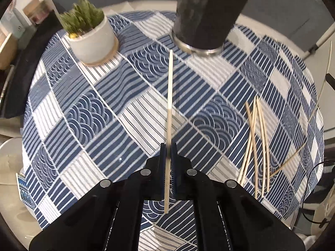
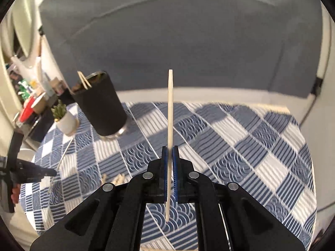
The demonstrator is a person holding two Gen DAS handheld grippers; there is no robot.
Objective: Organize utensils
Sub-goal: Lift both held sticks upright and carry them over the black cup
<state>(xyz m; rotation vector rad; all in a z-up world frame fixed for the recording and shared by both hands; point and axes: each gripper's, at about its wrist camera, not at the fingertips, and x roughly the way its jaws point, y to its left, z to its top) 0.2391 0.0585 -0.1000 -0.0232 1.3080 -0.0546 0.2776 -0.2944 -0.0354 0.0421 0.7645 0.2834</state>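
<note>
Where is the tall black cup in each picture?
Left wrist view: the black cup is at the top, right of centre, behind the left tongs' chopstick.
Right wrist view: the black cup is left of centre, with chopsticks inside.
Shared landmark: the potted plant, left of the cup.

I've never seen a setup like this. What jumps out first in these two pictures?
Each black gripper pinches a single pale chopstick: the left gripper holds one chopstick over the blue-and-white patterned tablecloth, and the right gripper holds another chopstick. A tall black cup stands at the back beside a small potted plant, already holding chopsticks. A loose pile of chopsticks lies on the cloth to the right.
</note>
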